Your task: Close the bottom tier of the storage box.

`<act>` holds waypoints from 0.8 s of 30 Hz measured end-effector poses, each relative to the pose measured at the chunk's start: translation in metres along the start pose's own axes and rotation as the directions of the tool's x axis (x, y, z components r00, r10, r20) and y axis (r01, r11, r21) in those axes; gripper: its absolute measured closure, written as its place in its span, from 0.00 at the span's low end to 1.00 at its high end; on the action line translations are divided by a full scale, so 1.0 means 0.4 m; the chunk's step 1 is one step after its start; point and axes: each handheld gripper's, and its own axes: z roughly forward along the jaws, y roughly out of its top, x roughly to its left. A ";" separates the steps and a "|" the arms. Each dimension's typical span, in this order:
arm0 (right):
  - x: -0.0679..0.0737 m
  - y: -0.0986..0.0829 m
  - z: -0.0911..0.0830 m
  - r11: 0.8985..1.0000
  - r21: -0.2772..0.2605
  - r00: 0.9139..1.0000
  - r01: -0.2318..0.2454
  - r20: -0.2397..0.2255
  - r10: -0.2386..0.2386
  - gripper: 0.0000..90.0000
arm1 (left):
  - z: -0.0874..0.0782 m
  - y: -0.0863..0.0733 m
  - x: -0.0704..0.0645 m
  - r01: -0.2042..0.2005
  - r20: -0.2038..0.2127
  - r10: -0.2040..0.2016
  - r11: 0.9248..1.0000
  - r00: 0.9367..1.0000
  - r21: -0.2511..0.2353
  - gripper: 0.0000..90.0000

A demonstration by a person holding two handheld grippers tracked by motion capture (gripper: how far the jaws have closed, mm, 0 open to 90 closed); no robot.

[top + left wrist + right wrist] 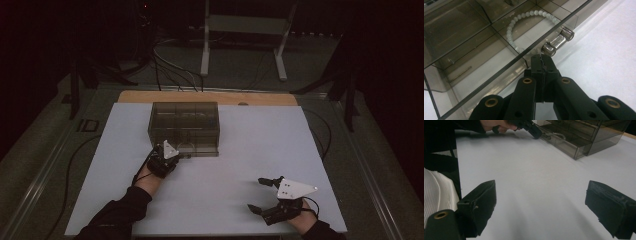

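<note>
A smoky see-through drawer box (185, 127) stands at the back of the white table (260, 145). Its bottom drawer (566, 143) sticks out a little and holds a pale bead bracelet (510, 26). My left gripper (181, 156) is at the drawer's front, jaws shut together, tips (541, 58) just under the left post of the metal bar handle (557, 41); nothing shows between them. From the right gripper view, the left gripper (535, 132) touches the drawer front. My right gripper (257, 194) hovers open over the near right of the table, its fingers (481, 200) wide apart and empty.
The box has several compartments with dark dividers (486, 22). A wooden table edge (205, 96) shows behind the white sheet. Cables (165, 65) and a metal stand (242, 30) lie on the floor beyond. Bare white surface spreads between the two grippers.
</note>
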 end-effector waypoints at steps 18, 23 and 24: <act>0.000 0.000 0.000 1.000 0.002 1.000 0.000 0.002 0.000 0.11 | 0.013 0.013 0.014 0.012 -0.015 -0.012 1.000 1.000 -0.011 1.00; 0.000 -0.001 0.000 1.000 0.003 1.000 -0.002 0.001 0.002 0.11 | 0.016 0.017 0.019 0.007 -0.020 -0.008 1.000 1.000 -0.013 1.00; 0.000 -0.001 0.000 1.000 0.003 1.000 -0.001 0.001 0.001 0.11 | 0.017 0.018 0.020 0.004 -0.021 -0.005 1.000 1.000 -0.009 1.00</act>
